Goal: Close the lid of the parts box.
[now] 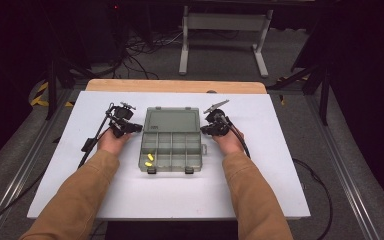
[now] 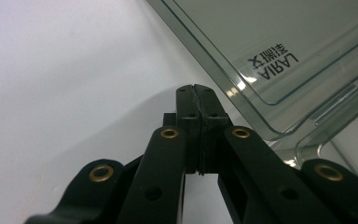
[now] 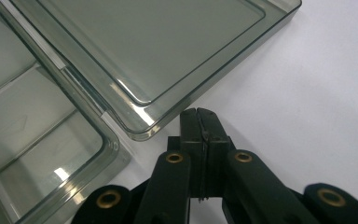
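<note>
Beside open organizer box (image 1: 172, 147); jaws closed.

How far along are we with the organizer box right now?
Done: the organizer box lies open, its lid flat on the table, and yellow pieces sit in one near compartment. In hand: nothing; the left gripper and right gripper are shut beside it. Left: probably closing the lid.

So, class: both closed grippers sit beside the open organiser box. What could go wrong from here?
1. The lid lies flat open, and the left gripper and right gripper sit close to its corners; a nudge might shift the whole box.
2. The yellow pieces lie loose in a near-left compartment; a jolt could spill them.
3. Shut jaws cannot grasp anything until opened.
</note>
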The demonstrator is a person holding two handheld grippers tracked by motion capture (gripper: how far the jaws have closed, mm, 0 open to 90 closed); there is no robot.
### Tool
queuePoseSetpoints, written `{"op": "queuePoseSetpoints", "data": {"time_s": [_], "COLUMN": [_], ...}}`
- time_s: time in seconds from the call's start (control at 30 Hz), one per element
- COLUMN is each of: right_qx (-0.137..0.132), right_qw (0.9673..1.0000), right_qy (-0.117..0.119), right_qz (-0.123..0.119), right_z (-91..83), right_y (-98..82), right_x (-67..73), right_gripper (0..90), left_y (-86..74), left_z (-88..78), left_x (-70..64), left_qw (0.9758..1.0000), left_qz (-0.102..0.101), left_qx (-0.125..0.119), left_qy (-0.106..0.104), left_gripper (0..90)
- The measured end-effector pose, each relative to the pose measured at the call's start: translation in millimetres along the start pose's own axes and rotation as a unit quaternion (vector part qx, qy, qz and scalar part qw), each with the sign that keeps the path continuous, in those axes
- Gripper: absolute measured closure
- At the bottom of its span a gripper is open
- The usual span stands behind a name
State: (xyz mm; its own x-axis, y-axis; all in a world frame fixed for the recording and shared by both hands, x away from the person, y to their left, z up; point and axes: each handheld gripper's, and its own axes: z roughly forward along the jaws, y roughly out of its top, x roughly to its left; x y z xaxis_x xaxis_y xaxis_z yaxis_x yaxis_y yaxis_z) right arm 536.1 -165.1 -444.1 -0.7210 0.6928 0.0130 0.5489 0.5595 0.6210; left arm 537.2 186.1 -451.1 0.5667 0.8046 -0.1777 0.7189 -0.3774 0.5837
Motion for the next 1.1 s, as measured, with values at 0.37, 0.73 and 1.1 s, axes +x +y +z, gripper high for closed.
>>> {"op": "queuePoseSetpoints", "data": {"time_s": [0.37, 0.73, 1.1], "right_qx": [0.002, 0.001, -0.006], "right_qw": [1.0, 0.9999, 0.9997], "right_qy": [-0.005, -0.014, -0.022], "right_qz": [-0.005, -0.008, -0.009], "right_z": [0.3, 1.8, 5.2], "right_y": [0.7, 2.3, 5.0], "right_x": [1.3, 1.9, 1.4], "right_gripper": [90.0, 90.0, 90.0], "left_y": [0.9, 2.2, 3.7], "left_z": [1.8, 2.9, 5.4], "left_x": [-3.9, -5.7, -7.2], "left_qw": [0.9999, 1.0, 1.0], "left_qz": [-0.009, 0.0, 0.0], "left_qx": [0.003, 0.001, -0.005], "left_qy": [-0.013, 0.001, 0.006], "left_gripper": [89.5, 89.6, 89.6]}}
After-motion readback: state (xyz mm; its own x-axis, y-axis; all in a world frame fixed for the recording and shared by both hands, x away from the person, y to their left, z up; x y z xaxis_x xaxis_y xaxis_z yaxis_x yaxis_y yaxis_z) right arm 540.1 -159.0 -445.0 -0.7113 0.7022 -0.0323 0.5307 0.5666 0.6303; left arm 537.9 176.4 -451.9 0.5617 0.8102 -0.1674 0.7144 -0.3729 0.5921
